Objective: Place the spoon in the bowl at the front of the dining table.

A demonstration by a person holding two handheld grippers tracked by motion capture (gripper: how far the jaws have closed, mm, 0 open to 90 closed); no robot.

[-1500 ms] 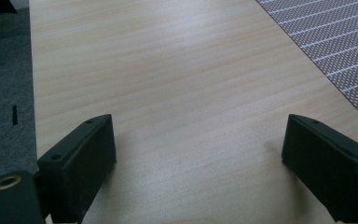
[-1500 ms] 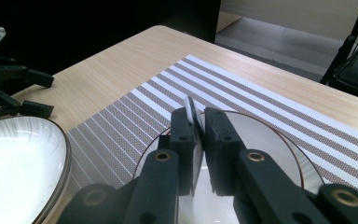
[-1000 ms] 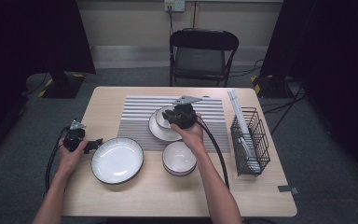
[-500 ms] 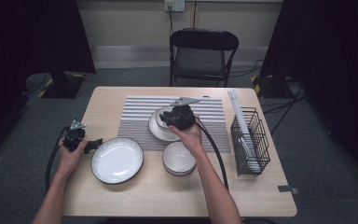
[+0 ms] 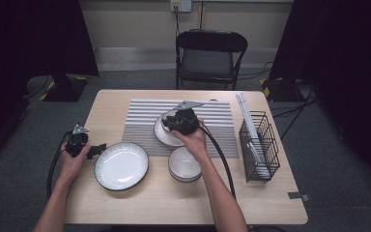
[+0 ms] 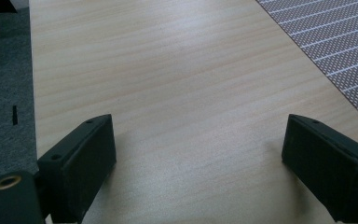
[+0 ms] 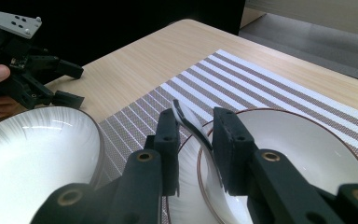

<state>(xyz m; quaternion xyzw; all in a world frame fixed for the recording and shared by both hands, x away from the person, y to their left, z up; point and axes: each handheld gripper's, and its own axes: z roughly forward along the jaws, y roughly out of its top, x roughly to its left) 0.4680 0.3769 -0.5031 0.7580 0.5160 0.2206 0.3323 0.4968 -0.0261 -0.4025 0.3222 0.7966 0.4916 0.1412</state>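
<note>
Right gripper [image 7: 193,140] over a brown-rimmed bowl [image 7: 307,144], jaws just easing apart around a white spoon handle [image 7: 189,121], left gripper [image 6: 198,163] wide open, empty above the table [image 6: 177,70].

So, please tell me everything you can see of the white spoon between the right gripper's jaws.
The spoon is white and glossy, ceramic by its look, with a dark edge at the handle's tip. It lies tilted in the brown-rimmed white bowl on the striped placemat. Its handle rises over the bowl's near rim and its lower end goes down inside. The handle stands between the jaws of the right gripper, which have just been opening. Gaps show beside it, so it looks released.
</note>
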